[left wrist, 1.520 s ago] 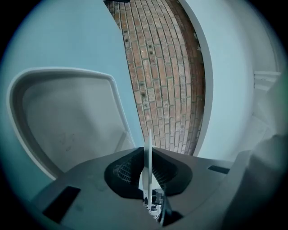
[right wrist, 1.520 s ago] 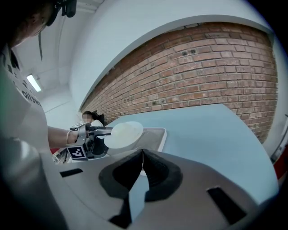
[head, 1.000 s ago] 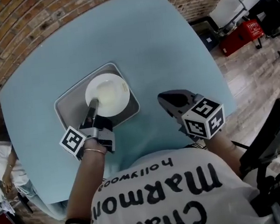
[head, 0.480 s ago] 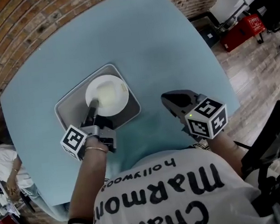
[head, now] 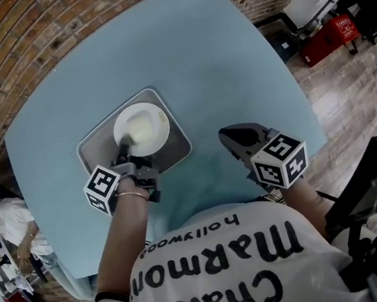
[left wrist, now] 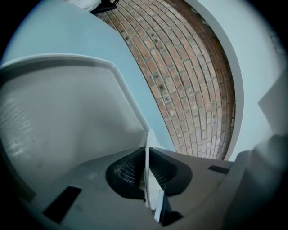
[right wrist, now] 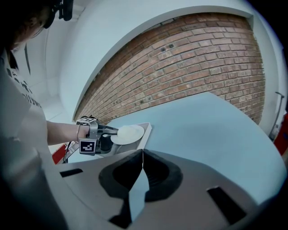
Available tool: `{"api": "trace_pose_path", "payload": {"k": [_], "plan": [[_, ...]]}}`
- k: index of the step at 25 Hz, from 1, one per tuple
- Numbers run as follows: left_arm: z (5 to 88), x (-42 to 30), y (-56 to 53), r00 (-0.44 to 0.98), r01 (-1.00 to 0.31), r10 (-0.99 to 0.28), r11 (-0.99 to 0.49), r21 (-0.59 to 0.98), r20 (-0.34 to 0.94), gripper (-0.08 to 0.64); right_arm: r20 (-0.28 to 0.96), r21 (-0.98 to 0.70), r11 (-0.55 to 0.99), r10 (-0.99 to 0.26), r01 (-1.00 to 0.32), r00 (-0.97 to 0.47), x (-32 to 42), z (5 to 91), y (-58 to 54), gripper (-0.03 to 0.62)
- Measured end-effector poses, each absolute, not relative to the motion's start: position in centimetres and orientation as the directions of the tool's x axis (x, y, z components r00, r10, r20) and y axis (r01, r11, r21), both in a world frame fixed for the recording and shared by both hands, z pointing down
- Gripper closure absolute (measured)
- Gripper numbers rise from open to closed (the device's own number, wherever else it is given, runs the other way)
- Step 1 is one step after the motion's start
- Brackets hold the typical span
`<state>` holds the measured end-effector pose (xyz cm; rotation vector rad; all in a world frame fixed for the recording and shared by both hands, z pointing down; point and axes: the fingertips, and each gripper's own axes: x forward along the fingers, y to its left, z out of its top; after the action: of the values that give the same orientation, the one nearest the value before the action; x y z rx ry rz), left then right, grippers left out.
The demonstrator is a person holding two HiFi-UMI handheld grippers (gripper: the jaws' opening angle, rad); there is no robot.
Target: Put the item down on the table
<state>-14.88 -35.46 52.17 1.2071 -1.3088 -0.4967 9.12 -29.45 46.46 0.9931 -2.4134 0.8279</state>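
Left gripper clamped on plate rim, over tray, toward left edge of table. Right gripper jaws together, empty. Risk: thin-rim hold may pivot; early release drops plate.

The left dark grey tongs, centre-left of the head view, point downward with jaws clamped on the near rim of the white round plate. Behind them a bare forearm runs to the lower left. The right dark grey tongs, right of centre, hover with jaws pressed together, nothing between them.
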Motion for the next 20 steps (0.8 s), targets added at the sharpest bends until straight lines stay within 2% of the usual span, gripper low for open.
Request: {"api": "trace_pose_path", "payload": {"k": [7, 20], "plan": [[52.4, -15.5, -36.4, 0.224, -0.386, -0.838, 0.393, 0.835, 0.498, 0.535, 0.568, -0.368, 0.545, -0.510, -0.753, -0.646, 10.2, 46.5, -29.1, 0.581], [53.1, -16.5, -37.9, 0.178, -0.372, -0.865, 0.383, 0.845, 0.470, 0.534, 0.555, -0.390, 0.531, -0.517, -0.753, -0.652, 10.4, 47.1, -28.8, 0.581]]}}
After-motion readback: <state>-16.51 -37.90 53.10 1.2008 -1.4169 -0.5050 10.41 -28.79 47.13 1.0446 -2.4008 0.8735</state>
